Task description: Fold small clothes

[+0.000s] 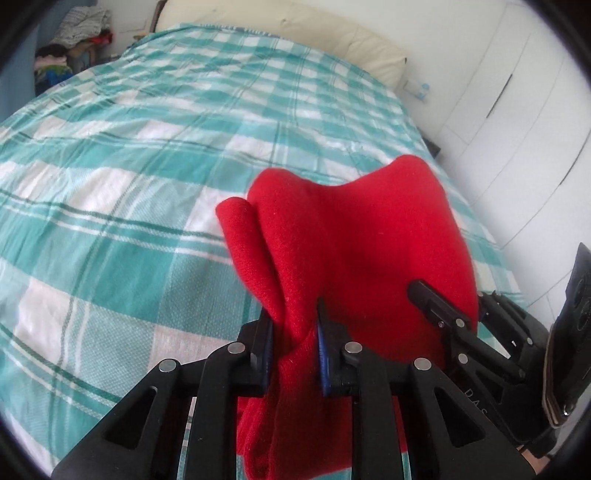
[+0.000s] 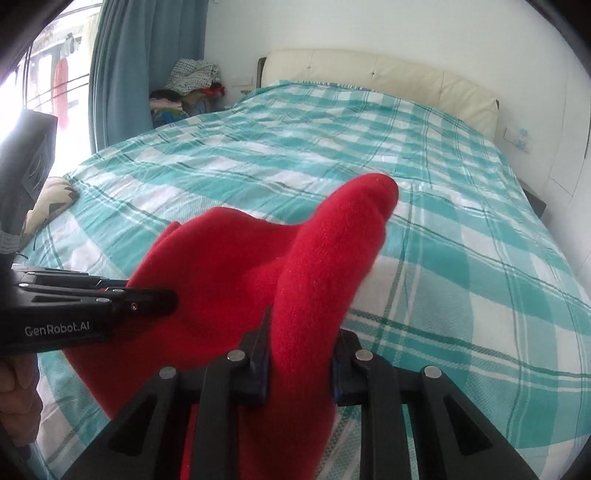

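Left hand-held gripper (image 1: 295, 343) clenched on one bunched edge of the red knit fleece garment (image 1: 354, 251); right hand-held gripper (image 2: 301, 354) clenched on the other. Garment hangs lifted above the teal-and-white checked bedspread (image 2: 461, 229). Step: pick-up before folding. Next, likely: spread it flat on the bedspread, keeping tension even.

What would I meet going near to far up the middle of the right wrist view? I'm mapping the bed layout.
right hand-held gripper → red garment → checked bedspread → cream headboard → white wall
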Demonstrator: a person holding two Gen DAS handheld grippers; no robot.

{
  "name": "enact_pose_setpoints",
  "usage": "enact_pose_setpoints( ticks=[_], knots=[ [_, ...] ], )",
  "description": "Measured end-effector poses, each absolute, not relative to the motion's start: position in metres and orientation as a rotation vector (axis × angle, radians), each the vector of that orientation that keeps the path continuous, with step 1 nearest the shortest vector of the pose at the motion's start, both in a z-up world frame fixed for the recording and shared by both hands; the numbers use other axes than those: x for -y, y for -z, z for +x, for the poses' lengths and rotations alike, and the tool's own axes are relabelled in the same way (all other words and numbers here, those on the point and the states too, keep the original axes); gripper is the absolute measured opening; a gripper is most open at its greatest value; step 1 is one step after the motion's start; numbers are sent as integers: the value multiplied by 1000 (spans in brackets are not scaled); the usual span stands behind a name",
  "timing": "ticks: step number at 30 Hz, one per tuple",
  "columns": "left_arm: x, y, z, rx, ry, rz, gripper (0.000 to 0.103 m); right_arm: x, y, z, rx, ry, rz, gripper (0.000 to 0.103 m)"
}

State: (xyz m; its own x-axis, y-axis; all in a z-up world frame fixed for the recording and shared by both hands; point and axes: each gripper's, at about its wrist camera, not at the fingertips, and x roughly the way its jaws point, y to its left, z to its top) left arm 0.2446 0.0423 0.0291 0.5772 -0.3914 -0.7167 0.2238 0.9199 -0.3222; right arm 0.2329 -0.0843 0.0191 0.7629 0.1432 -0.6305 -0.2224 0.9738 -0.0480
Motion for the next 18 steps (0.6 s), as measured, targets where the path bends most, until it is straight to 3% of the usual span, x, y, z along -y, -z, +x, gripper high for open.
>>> enact_pose_setpoints(
  ticks=[3,5,6,7,10,11,12,13,14,15,16,18],
  knots=[
    [-42,-49,241,-842,378,-203,19,90,-51,234,-614,-237,-71,23],
    [-37,-35,245,-891,379,-182,27,102,-53,242,-648,-262,8,23],
    [-34,-21,247,-932,366,-163,38,109,-47,245,-684,-268,52,26],
    [-32,-4,247,-972,338,-142,47,117,-36,250,-740,-265,83,31],
    [-33,31,238,-1039,231,-55,48,145,8,249,-902,-193,117,54],
    [-35,30,232,-1024,212,-35,48,156,17,240,-918,-164,126,54],
    [-36,23,225,-993,201,-17,54,167,21,229,-920,-146,138,55],
    [-36,13,215,-946,188,3,71,177,21,216,-917,-131,143,59],
    [-35,1,204,-888,161,25,80,184,19,203,-908,-114,139,64],
    [-33,-11,191,-824,124,47,98,192,14,188,-893,-99,127,75],
    [-31,-22,176,-760,93,64,102,197,7,174,-877,-91,110,84],
    [-27,-37,149,-679,69,85,102,200,-8,144,-848,-80,70,89]
  ],
)
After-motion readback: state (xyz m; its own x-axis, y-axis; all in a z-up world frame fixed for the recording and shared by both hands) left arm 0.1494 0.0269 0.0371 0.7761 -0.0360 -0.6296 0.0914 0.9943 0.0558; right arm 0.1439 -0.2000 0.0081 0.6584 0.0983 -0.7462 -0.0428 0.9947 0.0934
